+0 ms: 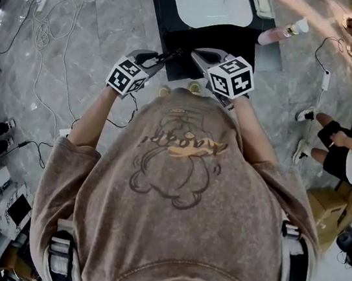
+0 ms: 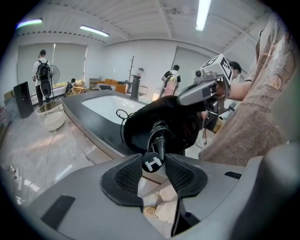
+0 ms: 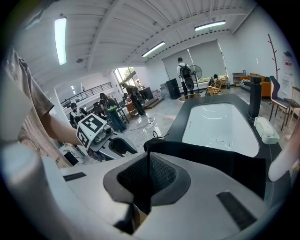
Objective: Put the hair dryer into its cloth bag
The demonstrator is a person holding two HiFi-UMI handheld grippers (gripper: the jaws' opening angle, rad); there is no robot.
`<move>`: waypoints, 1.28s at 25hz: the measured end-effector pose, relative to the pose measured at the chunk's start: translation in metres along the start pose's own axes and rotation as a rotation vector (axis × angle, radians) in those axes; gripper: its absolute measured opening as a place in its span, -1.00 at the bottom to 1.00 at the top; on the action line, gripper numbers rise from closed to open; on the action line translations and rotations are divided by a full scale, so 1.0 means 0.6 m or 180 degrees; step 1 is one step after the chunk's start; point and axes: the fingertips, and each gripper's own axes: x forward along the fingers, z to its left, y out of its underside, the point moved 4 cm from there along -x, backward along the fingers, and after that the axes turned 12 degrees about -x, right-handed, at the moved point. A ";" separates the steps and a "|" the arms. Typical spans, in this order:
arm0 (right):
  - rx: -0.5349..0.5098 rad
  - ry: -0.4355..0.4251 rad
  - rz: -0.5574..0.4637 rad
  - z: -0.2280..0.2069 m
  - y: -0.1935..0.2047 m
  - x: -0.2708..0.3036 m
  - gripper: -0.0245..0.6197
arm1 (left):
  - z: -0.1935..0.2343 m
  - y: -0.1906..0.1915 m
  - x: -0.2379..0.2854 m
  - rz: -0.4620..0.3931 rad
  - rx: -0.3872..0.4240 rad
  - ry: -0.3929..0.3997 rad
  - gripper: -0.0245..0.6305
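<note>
The black cloth bag (image 2: 140,129) hangs at the edge of the black counter, and its mouth faces my left gripper. Sticking out of it is the hair dryer's ribbed black stem, ending in a round cap with a white H (image 2: 152,164). My left gripper (image 2: 153,165) has its two pad tips against that cap, one on each side. My right gripper (image 3: 149,158) is shut on the bag's cloth rim (image 3: 211,161) and holds it up. In the head view both grippers, left (image 1: 154,58) and right (image 1: 200,56), meet in front of my chest at the bag (image 1: 177,65).
A white basin (image 1: 210,1) is set into the black counter (image 1: 157,9). A pink bottle (image 1: 280,33) lies to its right and a white power strip (image 3: 266,129) sits on its rim. Cables (image 1: 48,32) trail over the marble floor at left. A seated person (image 1: 350,156) is at right.
</note>
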 end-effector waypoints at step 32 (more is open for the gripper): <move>0.0060 -0.0101 -0.0095 0.002 -0.017 0.008 -0.88 | -0.052 -0.083 0.101 -0.0124 0.0061 0.0363 -0.45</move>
